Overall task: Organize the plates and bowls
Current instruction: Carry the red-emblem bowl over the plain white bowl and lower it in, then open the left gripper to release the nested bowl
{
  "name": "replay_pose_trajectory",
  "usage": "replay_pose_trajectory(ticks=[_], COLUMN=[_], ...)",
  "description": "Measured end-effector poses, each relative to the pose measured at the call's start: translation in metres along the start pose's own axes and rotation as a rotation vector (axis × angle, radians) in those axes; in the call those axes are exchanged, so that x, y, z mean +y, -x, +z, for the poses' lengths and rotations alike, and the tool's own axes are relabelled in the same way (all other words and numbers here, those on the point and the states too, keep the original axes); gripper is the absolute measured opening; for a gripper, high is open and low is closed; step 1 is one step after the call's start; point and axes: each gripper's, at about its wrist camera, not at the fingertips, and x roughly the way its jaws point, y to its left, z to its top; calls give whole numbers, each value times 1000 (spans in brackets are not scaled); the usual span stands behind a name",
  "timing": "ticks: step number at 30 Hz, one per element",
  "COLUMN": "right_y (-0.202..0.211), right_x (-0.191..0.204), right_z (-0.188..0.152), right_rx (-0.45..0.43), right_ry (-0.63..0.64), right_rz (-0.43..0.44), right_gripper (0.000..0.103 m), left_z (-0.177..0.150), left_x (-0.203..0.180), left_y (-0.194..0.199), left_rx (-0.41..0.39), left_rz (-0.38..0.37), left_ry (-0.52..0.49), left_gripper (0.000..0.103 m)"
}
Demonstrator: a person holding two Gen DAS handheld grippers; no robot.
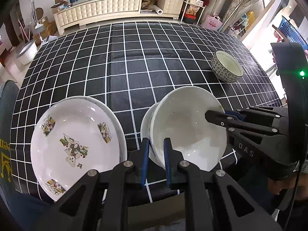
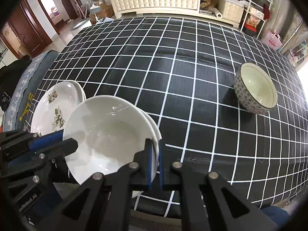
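Note:
Two nested white bowls (image 1: 184,129) (image 2: 104,130) are tilted over the near part of the black checked tablecloth (image 1: 134,67). My left gripper (image 1: 156,154) (image 2: 65,140) is shut on their near-left rim, one blue pad inside and one outside. On the opposite rim my right gripper (image 2: 155,163) (image 1: 215,115) is clamped shut. Left of the bowls sit stacked white plates (image 1: 73,144) (image 2: 55,107) with a cartoon print. A patterned bowl (image 1: 227,67) (image 2: 254,88) stands upright and alone at the right.
The table's near edge (image 2: 192,211) runs just under both grippers. A hand (image 1: 279,184) holds the right gripper's handle. A cushioned seat (image 2: 28,80) borders the table's left side. A long cream cabinet (image 1: 115,5) and shelves stand beyond the far edge.

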Motion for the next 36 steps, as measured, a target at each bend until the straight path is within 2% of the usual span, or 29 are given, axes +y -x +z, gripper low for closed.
replay_pose_trajectory(ticks=[12,15,21,23,25,28,32,34,36], right_y=[-6,-6,-4,0,5,17,31,37,44], right_x=[-2,-2,1,3,2,3,6,6,4], right_z=[2,2,1,1,2,4,8,10,11], right_rx=[21,22,10,-2,-18,-52,-90,-107,-126], right_ry=[-16,-11,0,6,1,4,5,-2,-10], right_rz=[1,-2,-24,-37,-38,-51,-47,-50,-56], right_gripper=[9,9,9,9,10,10,11,14,28], left_z=[-1,-1,-2,-4,-5,-6,-3,-1,0], left_x=[5,3,3,6,9,9,7,4,1], left_y=[-7,-5,1,4,8,18,30,36,42], left_rx=[11,8,-14,-19,-28,-52,-80,-93,-107], left_rz=[-11,-41,-22,-19,-15,4,20,23,32], left_ry=[11,10,5,19,37,33,35,29,16], left_gripper=[13,13,13,18,32,41,42,42,42])
